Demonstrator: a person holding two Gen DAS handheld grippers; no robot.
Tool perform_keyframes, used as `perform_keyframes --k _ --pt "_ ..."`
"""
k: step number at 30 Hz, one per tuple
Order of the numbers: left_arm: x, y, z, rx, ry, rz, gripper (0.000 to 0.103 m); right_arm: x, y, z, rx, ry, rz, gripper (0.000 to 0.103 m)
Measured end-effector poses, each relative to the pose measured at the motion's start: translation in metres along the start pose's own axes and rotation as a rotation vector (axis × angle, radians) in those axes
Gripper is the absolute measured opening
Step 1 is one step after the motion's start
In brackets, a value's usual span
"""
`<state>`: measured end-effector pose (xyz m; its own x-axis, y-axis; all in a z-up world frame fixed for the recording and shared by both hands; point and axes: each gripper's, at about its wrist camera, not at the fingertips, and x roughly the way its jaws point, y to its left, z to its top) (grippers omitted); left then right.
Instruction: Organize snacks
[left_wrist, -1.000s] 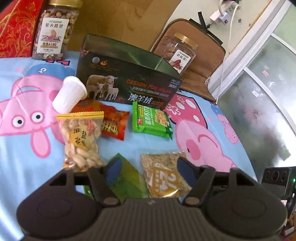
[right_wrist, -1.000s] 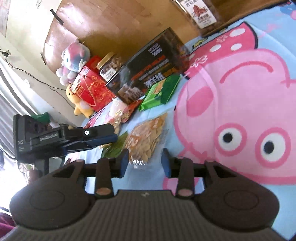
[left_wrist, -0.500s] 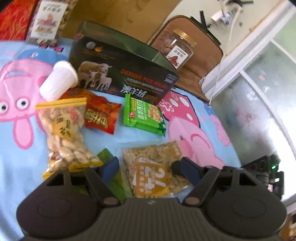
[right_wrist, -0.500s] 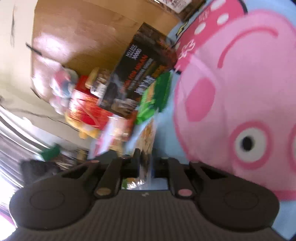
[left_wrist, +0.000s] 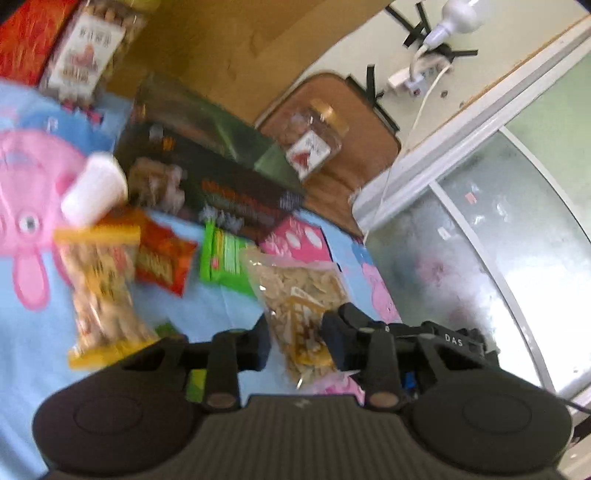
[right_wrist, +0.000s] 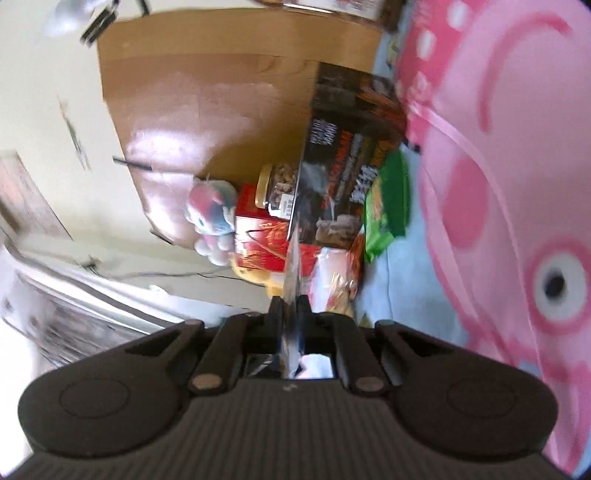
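Right hand-held gripper (right_wrist: 289, 314) pinches what seems the seed bag (left_wrist: 299, 291) edge-on, lifted

I see bright daylight in both views, with glare on the wooden board (right_wrist: 207, 122) ahead of my right claw (right_wrist: 290, 314). Motion blur smears the dark box (left_wrist: 207, 184) beyond my left claw (left_wrist: 295, 339). Fisheye bending curves the edges.
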<state>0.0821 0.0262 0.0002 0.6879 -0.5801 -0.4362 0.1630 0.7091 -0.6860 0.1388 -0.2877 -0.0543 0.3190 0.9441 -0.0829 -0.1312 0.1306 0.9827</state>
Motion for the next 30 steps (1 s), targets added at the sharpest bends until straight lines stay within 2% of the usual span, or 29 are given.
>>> perform_keyframes --k 3,7,12,14,16,18,20,23,25,27,30 --pt "-0.007 -0.004 0.029 0.025 -0.041 0.014 0.028 0.017 0.024 0.015 -0.096 0.008 -0.027 0.01" --pt "-0.001 -0.012 0.074 0.086 -0.1 0.063 0.028 0.05 0.067 0.04 -0.27 -0.034 -0.086 0.015" --pt "0.041 -0.004 0.123 0.1 -0.105 0.152 0.031 0.092 0.095 0.069 -0.476 -0.116 -0.266 0.019" --pt "0.058 -0.003 0.131 0.125 -0.105 0.209 0.034 0.107 0.098 0.076 -0.573 -0.144 -0.368 0.026" --pt "0.074 -0.003 0.136 0.148 -0.104 0.293 0.033 0.124 0.097 0.077 -0.726 -0.154 -0.49 0.044" --pt "0.082 0.0 0.137 0.16 -0.106 0.348 0.035 0.131 0.095 0.072 -0.84 -0.188 -0.599 0.045" --pt "0.082 0.0 0.138 0.152 -0.109 0.343 0.039 0.127 0.094 0.065 -0.918 -0.231 -0.636 0.045" --pt "0.067 -0.004 0.131 0.151 -0.131 0.328 0.04 0.105 0.09 0.057 -0.949 -0.282 -0.644 0.046" --pt "0.047 -0.005 0.122 0.156 -0.153 0.283 0.04 0.087 0.09 0.049 -0.913 -0.288 -0.589 0.046" --pt "0.029 -0.008 0.104 0.168 -0.165 0.246 0.04 0.068 0.081 0.035 -0.874 -0.266 -0.548 0.046" --pt "0.013 -0.005 0.073 0.165 -0.161 0.225 0.04 0.063 0.057 0.018 -0.786 -0.213 -0.589 0.049"
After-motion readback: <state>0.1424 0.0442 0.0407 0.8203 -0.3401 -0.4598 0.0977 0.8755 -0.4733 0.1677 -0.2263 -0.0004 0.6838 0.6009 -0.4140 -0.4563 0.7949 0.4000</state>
